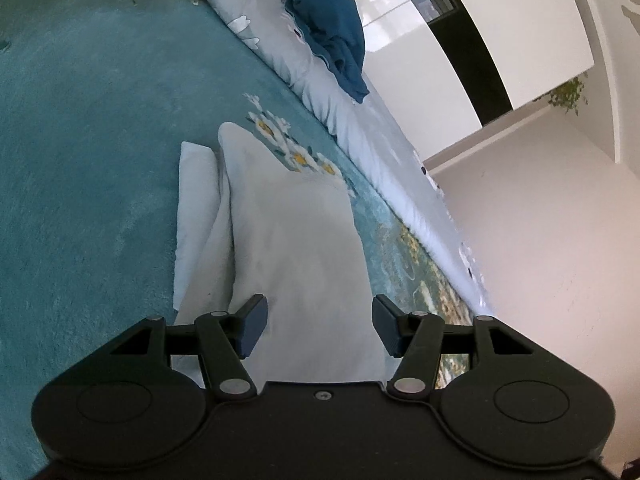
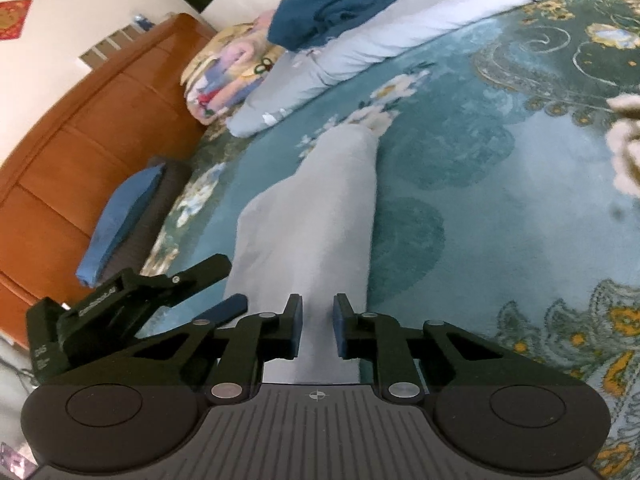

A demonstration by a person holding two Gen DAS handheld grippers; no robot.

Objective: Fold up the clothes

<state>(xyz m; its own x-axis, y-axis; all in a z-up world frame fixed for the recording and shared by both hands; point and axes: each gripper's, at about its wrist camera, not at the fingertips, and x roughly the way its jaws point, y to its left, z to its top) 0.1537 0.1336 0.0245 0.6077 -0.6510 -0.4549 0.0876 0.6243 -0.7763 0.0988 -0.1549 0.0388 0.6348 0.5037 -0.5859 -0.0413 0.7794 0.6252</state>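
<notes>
A pale grey garment (image 1: 292, 240) lies lengthwise on a teal flowered blanket (image 1: 100, 160), with a flat fold (image 1: 196, 208) along its left side. My left gripper (image 1: 320, 328) stands open, its pads wide apart over the garment's near end and pressing nothing. In the right wrist view the same garment (image 2: 320, 208) runs away from my right gripper (image 2: 318, 328). Its jaws are narrow, and smooth, unbunched cloth shows in the gap. The left gripper (image 2: 232, 282) reaches in at the garment's near left edge.
A rolled grey quilt (image 2: 360, 44) lies along the far side with a dark blue garment (image 2: 328, 12) crumpled on it. Near the wooden headboard (image 2: 80, 140) are a colourful folded blanket (image 2: 224, 76) and a stack of blue and dark clothes (image 2: 128, 216). Something fluffy and cream (image 2: 628, 152) is at the right edge.
</notes>
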